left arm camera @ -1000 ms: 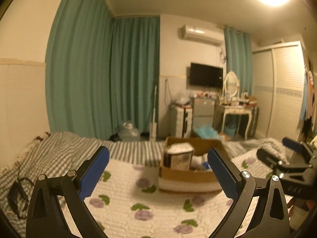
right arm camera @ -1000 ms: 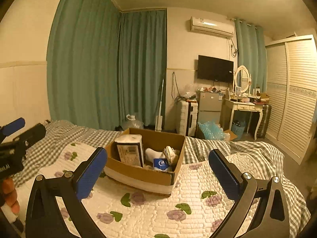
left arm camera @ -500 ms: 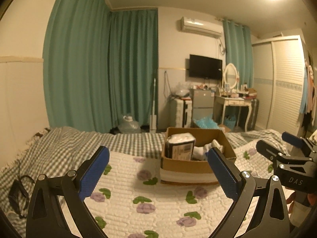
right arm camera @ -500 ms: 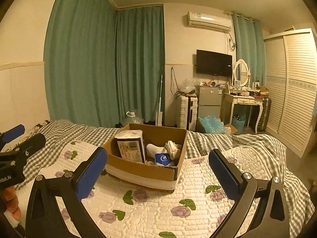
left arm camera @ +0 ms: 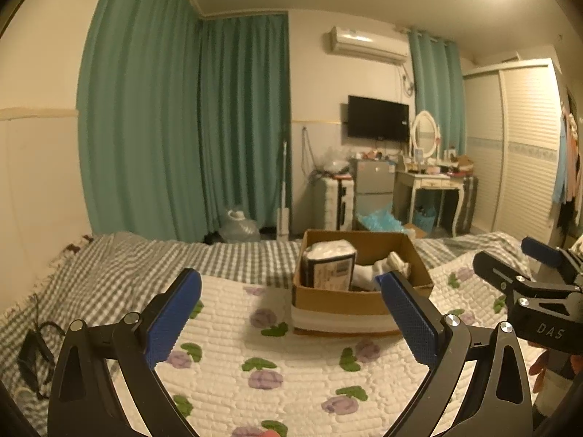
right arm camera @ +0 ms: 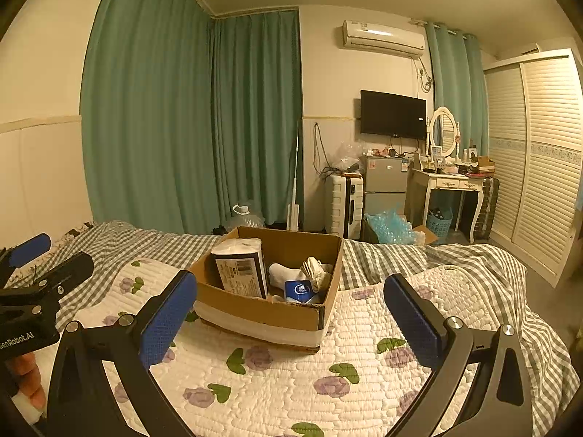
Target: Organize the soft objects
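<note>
Wide bed (right arm camera: 455, 276) with a checked cover, and on it a white quilt (right arm camera: 291, 382) printed with purple flowers. Near the middle of the quilt, an open cardboard box (right arm camera: 262, 318). Inside the box already: a wrapped pack of tissue rolls (right arm camera: 240, 267) standing upright at the left, white socks (right arm camera: 288, 275) bundled beside it, a lighter folded cloth (right arm camera: 315, 267) leaning toward the right wall, and a small blue tissue packet (right arm camera: 298, 289) at the front. No loose soft thing visible on the quilt in either view.

Left tongs (left arm camera: 288, 309) spread wide, nothing between the blue pads. Right tongs (right arm camera: 289, 309) likewise spread wide and bare, held level and short of the box.

Fits two stages alike: soft things gathered into the box with both tongs drawn clear, or a full box waiting to be sorted out onto the bed. No telling which from here.

For any handling here, judged good practice: approach from above rather than from the side, so the cardboard wall is not pushed along the quilt. Pinch limp cloth at its thick middle, not at a trailing edge. Steady the box rim with the other tongs, since the quilt probably gives underneath. Close gently on the tissue pack, likely to dent.
</note>
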Motion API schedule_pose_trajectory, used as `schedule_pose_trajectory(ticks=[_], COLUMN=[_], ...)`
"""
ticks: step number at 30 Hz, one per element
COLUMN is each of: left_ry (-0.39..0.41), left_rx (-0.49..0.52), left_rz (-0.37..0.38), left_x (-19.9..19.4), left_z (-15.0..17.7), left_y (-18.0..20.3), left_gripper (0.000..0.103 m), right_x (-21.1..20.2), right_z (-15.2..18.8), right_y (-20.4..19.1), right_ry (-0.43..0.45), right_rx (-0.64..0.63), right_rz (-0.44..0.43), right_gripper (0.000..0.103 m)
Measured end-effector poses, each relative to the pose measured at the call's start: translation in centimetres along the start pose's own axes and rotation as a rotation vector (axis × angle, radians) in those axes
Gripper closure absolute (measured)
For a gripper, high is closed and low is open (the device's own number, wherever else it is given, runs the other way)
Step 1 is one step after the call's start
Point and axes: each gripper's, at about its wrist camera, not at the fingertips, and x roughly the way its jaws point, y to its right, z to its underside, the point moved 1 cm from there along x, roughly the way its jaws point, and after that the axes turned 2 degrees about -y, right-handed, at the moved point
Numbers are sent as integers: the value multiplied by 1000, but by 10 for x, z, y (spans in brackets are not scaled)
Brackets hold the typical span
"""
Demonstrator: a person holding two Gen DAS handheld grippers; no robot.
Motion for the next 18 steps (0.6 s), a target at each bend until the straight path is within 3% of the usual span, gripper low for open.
schedule_pose_trajectory(ticks=[18], left_ry=[-19], left_rx=[-7], left_rz=[-1], left_x=[-4], left_z=[0], left_y=[-2], left_gripper=[2], right_x=[1], right_z=[3], right_y=[-1], right_ry=[-8], right_rx=[8], right_rz=[-5], right_gripper=[0])
